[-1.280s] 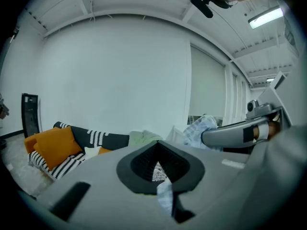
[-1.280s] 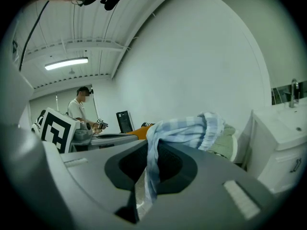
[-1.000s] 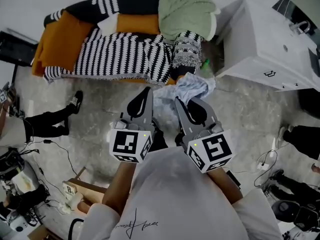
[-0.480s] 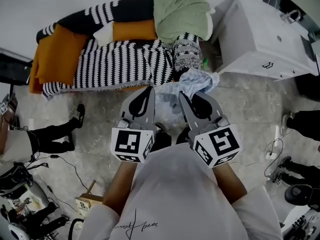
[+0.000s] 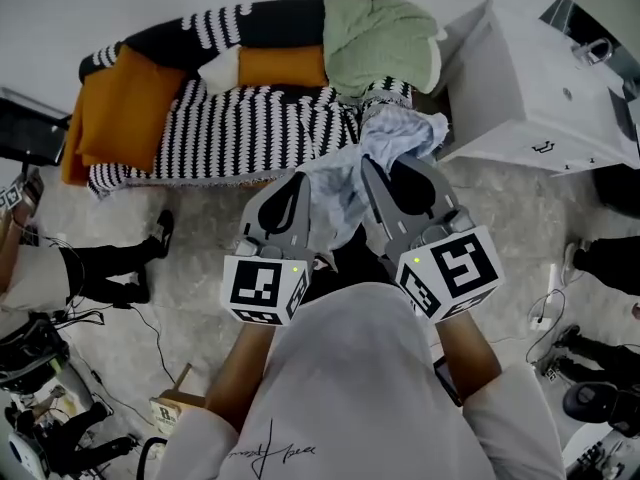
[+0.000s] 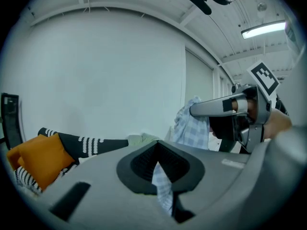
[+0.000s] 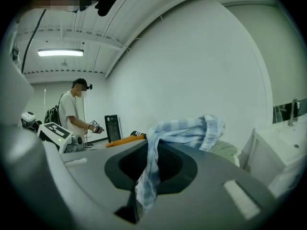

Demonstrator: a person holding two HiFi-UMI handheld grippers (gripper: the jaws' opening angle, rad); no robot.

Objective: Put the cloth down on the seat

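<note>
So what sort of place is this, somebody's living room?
Probably a lab or studio dressed up as a home, not a real living room. There is a sofa with orange cushions, but loose cables lie on the bare floor, and another person works nearby.

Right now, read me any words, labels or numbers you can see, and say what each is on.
No text reads clearly.
Shirt: handwritten scrawl, illegible.
Cardboard box: print too small.
White cabinet: dark mark, too blurred.
Marker cubes: black-and-white square patterns, no letters.
</note>
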